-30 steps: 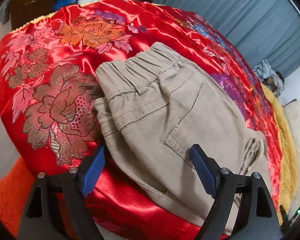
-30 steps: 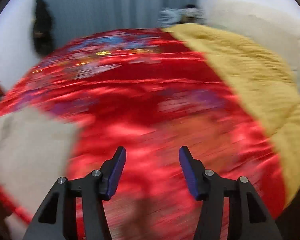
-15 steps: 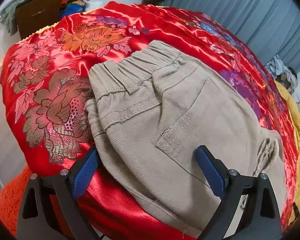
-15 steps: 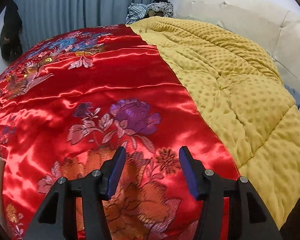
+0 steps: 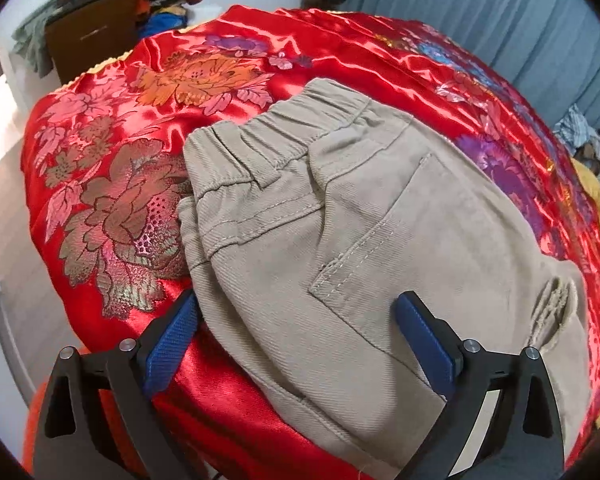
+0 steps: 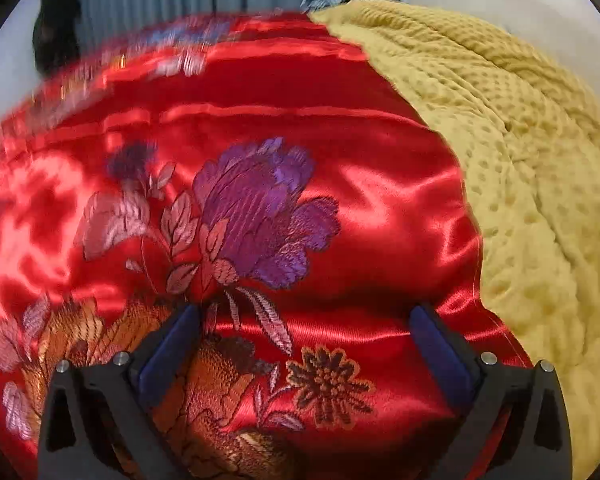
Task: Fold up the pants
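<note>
Beige pants lie folded into a compact stack on a red satin floral bedspread, waistband toward the far side, back pocket up. My left gripper is open and empty, its blue pads on either side of the near edge of the pants, just above them. My right gripper is open and empty, hovering over bare red bedspread above a purple flower. The pants do not show in the right wrist view.
A yellow dimpled blanket covers the bed to the right of the red spread. Blue-grey curtains hang behind. A brown box piled with clothes stands beyond the bed's far left corner. An orange cloth lies below the bed's near edge.
The left gripper drew back slightly, so the whole folded stack shows. The right gripper swung right, away from the pants, and opened wider over the bedspread.
</note>
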